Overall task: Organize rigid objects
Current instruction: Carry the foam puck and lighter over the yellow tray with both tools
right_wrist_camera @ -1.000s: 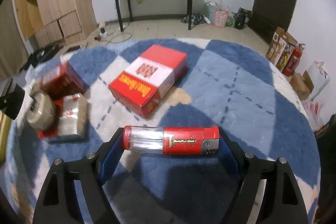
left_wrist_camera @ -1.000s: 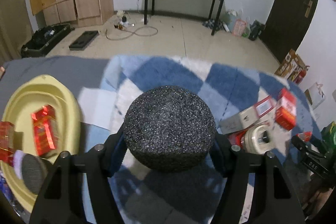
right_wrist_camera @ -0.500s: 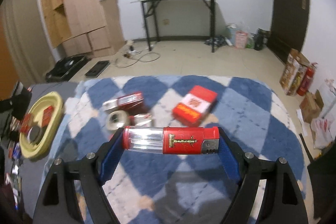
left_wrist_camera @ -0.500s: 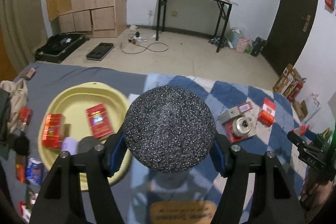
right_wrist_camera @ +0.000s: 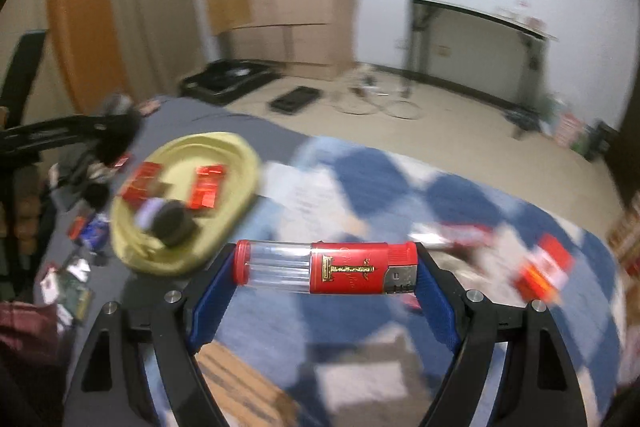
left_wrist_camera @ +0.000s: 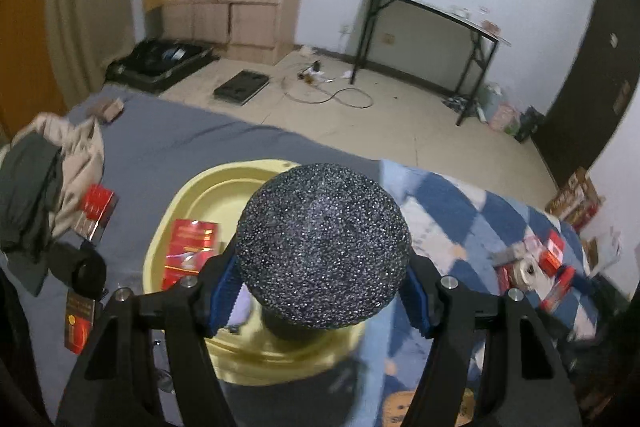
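Now yellow basin (left_wrist_camera: 192, 199) taken as landmark. Left gripper (left_wrist_camera: 324, 303) clamped on black speckled foam ball (left_wrist_camera: 324, 247), held above basin's near rim. Right gripper (right_wrist_camera: 326, 287) clamped endwise on red lighter (right_wrist_camera: 326, 267) with clear tank, held right of basin (right_wrist_camera: 240, 163), over blue-white checked rug (right_wrist_camera: 400, 187). Red glossy packs (left_wrist_camera: 190, 247) seen inside basin; grey sheet seen beyond its far rim. Compared with a second ago, basin shifted from left edge to beneath ball; grips unchanged.

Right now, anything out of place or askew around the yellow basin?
Yes: several red packs and small items lie loose on the grey cover left of the yellow basin, beside crumpled clothes. Inside, the red boxes lie askew.
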A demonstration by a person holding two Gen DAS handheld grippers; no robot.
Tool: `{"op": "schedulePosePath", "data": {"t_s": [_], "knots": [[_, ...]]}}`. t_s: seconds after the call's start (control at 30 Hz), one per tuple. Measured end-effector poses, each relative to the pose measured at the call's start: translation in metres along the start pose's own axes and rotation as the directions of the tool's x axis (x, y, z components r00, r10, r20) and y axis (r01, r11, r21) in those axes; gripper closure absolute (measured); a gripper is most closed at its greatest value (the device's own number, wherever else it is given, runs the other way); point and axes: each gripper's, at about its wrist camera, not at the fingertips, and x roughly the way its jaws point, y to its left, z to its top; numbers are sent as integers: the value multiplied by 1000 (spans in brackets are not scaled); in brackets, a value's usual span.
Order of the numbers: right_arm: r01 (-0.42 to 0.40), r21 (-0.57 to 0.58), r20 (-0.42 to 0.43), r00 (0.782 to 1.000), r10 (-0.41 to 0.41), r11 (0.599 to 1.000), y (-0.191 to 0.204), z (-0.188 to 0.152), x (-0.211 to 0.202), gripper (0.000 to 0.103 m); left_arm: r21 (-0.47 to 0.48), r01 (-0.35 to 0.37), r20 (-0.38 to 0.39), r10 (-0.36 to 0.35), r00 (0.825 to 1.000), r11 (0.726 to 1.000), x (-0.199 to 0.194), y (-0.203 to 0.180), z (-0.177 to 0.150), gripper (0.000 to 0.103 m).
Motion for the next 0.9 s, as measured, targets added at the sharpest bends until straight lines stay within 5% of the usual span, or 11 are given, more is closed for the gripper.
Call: {"op": "schedulePosePath", "data": {"t_s": [0.27,0.63,0.9], "knots": [[-126,-80,-102,988,117,989,66,45,118,21,-125,-88,-64,81,995,988,41,76,-5,34],[-86,-153,-214,975,51,984,102,82,236,21,-197,-79,-145,51,988,977,87,107,-19,34],[-51,-181,-215,976,11,982,112,78,269,20,-206,-83,-145,54,988,975,96,107,-21,33]]}}
